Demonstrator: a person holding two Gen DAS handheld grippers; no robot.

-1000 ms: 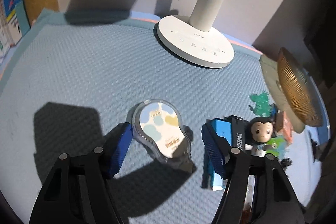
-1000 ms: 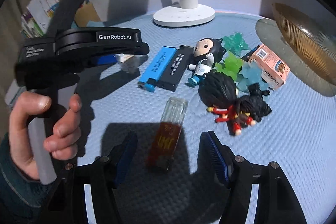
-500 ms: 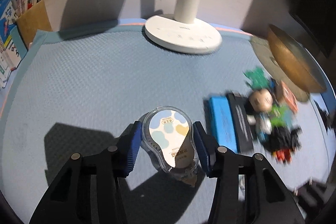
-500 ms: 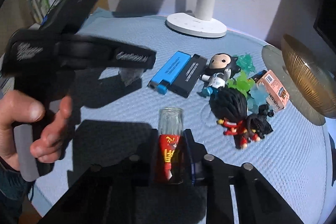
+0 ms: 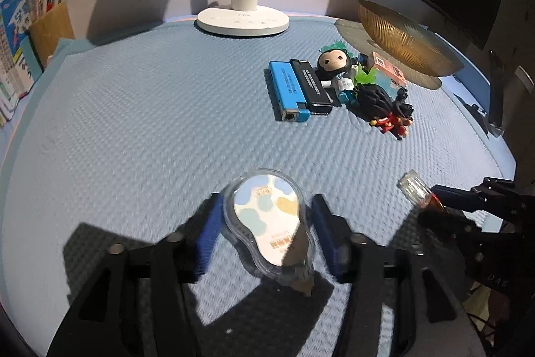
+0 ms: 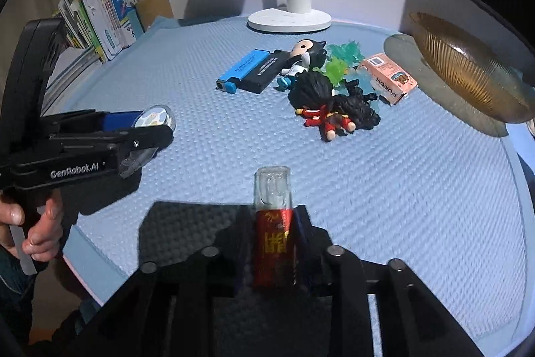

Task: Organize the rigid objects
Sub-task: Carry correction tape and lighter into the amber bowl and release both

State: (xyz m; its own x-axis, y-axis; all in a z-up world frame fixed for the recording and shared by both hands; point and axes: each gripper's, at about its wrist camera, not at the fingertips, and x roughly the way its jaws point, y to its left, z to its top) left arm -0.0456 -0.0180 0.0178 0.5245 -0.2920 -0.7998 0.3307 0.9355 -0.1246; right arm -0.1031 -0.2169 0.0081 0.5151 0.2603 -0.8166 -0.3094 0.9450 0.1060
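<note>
Landmark: the white lamp base [image 5: 242, 20] at the far edge of the blue textured mat [image 5: 133, 122].

Far left of the lamp base, a stand of books and papers [image 6: 100, 9] sits off the mat's corner.

Near edge, left of the lamp base: the left gripper [image 5: 265, 231], gripped by a hand [image 6: 33, 223], has a clear bulb-shaped tape case [image 5: 267, 223] between its blue pads [image 5: 209, 235]. The case shows a pastel-patched label. The jaws are opening, and a narrow gap shows on each side of the case; whether the pads touch it cannot be told, as the frame is blurred there.

Near edge, roughly in line with the lamp base in the right wrist view: the right gripper [image 6: 272, 243] clamps a red-labelled tube with a clear cap [image 6: 272, 223], cap pointing away; its jaws are opening, pads against the tube.

Right of and nearer than the lamp base: a blue lighter [image 5: 287, 91] and black lighter [image 5: 311, 86] touching side by side, then a heap of figurines [image 5: 367, 89], green plastic pieces and a pink carton [image 6: 388, 82].

Far right: an amber ribbed bowl [image 5: 401, 42].
</note>
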